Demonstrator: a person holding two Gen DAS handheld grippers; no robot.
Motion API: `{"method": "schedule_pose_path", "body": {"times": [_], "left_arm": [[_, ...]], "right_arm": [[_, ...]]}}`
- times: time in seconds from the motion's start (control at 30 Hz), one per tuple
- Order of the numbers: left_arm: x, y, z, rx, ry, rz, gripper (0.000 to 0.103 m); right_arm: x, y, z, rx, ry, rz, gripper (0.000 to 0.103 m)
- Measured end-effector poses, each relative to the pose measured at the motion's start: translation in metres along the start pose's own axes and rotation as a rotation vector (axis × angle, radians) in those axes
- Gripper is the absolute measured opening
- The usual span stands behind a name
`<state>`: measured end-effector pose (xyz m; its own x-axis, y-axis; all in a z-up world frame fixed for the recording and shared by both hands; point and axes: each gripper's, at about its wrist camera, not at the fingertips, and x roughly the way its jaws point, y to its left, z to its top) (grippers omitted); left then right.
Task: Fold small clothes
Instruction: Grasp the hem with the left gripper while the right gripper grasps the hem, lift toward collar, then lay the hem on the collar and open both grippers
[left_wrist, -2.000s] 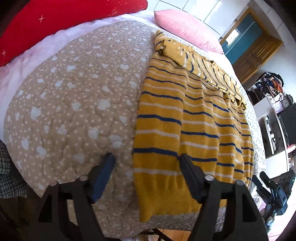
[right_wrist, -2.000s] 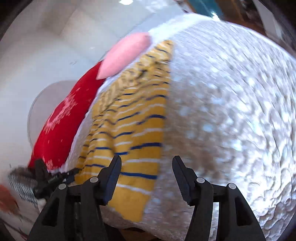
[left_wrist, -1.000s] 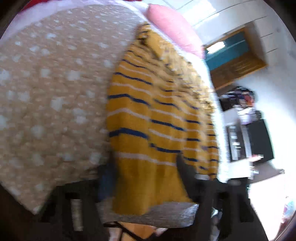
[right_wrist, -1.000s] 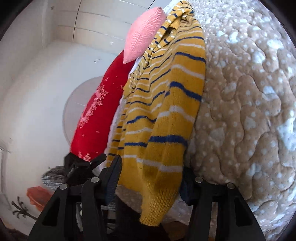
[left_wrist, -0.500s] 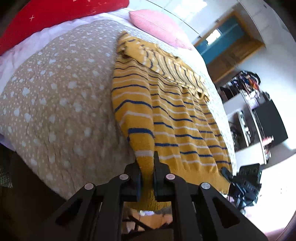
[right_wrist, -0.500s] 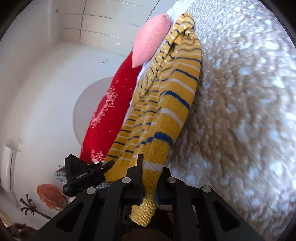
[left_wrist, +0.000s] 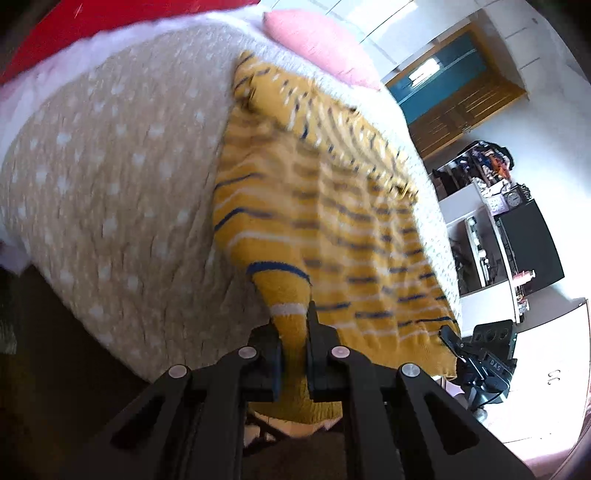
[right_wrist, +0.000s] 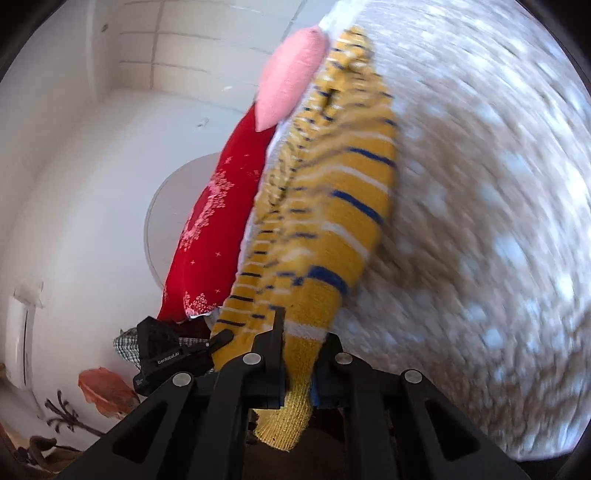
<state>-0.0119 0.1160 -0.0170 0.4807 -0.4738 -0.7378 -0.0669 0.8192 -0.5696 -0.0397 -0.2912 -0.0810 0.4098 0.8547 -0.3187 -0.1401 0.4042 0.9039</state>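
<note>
A mustard-yellow knit sweater with navy and white stripes (left_wrist: 332, 206) lies along the bed, collar toward the pillows. My left gripper (left_wrist: 293, 332) is shut on the sweater's bottom hem at its left corner, at the bed's near edge. My right gripper (right_wrist: 301, 350) is shut on the hem at the sweater's (right_wrist: 332, 221) other bottom corner, and the hem hangs down between its fingers. Each gripper shows in the other's view: the right one in the left wrist view (left_wrist: 476, 363), the left one in the right wrist view (right_wrist: 166, 354). The hem is lifted off the quilt.
The bed has a beige quilt with white spots (left_wrist: 110, 184). A pink pillow (left_wrist: 321, 44) and a red pillow (right_wrist: 218, 221) lie at its head. A white shelf unit and a dark screen (left_wrist: 532, 243) stand to the right of the bed.
Both grippers went from open beside the hem to shut on the hem's two corners. Since half a second ago they have raised the hem and both views have shifted with motion blur.
</note>
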Motion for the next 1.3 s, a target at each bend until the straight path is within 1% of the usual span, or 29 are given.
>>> {"method": "schedule_pose_path", "body": {"times": [0.07, 0.2, 0.3, 0.4, 0.47, 0.53, 0.63, 0.77, 0.87, 0.93, 0.97, 1.0, 1.03, 1.07, 1.1, 1.2, 1.23, 1.27, 1.3], "left_arm": [[-0.001, -0.003, 0.012, 0.004, -0.024, -0.004, 0.009], [0.001, -0.004, 0.049, 0.003, -0.063, 0.003, 0.009], [0.006, -0.015, 0.081, 0.009, -0.092, -0.007, 0.009], [0.015, -0.024, 0.120, 0.018, -0.120, 0.010, 0.009], [0.024, -0.026, 0.143, 0.012, -0.122, 0.023, 0.009], [0.036, -0.028, 0.165, 0.012, -0.116, 0.037, 0.009], [0.059, -0.031, 0.191, 0.009, -0.090, 0.069, 0.009], [0.085, -0.035, 0.216, 0.043, -0.069, 0.125, 0.009], [0.105, -0.033, 0.237, 0.044, -0.054, 0.150, 0.010], [0.119, -0.025, 0.248, 0.009, -0.040, 0.137, 0.011], [0.127, -0.018, 0.256, -0.027, -0.028, 0.116, 0.011], [0.132, -0.014, 0.260, -0.047, -0.021, 0.106, 0.011], [0.139, -0.009, 0.266, -0.079, -0.013, 0.087, 0.012], [0.143, -0.005, 0.270, -0.101, -0.008, 0.071, 0.014], [0.147, -0.002, 0.274, -0.117, -0.004, 0.058, 0.015], [0.154, 0.011, 0.289, -0.181, -0.001, -0.010, 0.022], [0.154, 0.015, 0.293, -0.203, -0.008, -0.034, 0.029], [0.153, 0.019, 0.297, -0.225, -0.021, -0.055, 0.040], [0.151, 0.026, 0.302, -0.256, -0.045, -0.081, 0.047]], "right_arm": [[0.008, 0.018, 0.016, -0.057, 0.006, -0.008, 0.012], [0.023, 0.038, 0.049, -0.097, -0.007, -0.011, 0.012], [0.038, 0.051, 0.085, -0.118, -0.037, -0.021, 0.012], [0.051, 0.062, 0.120, -0.131, -0.055, -0.020, 0.012], [0.062, 0.067, 0.144, -0.137, -0.064, -0.039, 0.012], [0.075, 0.065, 0.169, -0.131, -0.077, -0.072, 0.012], [0.092, 0.055, 0.199, -0.092, -0.093, -0.097, 0.012], [0.107, 0.041, 0.232, -0.061, -0.106, -0.133, 0.012], [0.121, 0.031, 0.256, -0.047, -0.097, -0.162, 0.012], [0.131, 0.023, 0.269, -0.027, -0.087, -0.178, 0.013], [0.137, 0.018, 0.276, -0.008, -0.085, -0.186, 0.015], [0.141, 0.010, 0.285, 0.025, -0.087, -0.179, 0.023], [0.145, 0.001, 0.293, 0.066, -0.091, -0.153, 0.028], [0.147, -0.005, 0.298, 0.093, -0.093, -0.135, 0.035], [0.152, -0.015, 0.306, 0.130, -0.095, -0.110, 0.037], [0.163, -0.030, 0.324, 0.170, -0.088, -0.094, 0.037], [0.167, -0.033, 0.328, 0.175, -0.085, -0.097, 0.037], [0.171, -0.036, 0.333, 0.182, -0.083, -0.097, 0.038], [0.173, -0.039, 0.337, 0.189, -0.082, -0.092, 0.039]]}}
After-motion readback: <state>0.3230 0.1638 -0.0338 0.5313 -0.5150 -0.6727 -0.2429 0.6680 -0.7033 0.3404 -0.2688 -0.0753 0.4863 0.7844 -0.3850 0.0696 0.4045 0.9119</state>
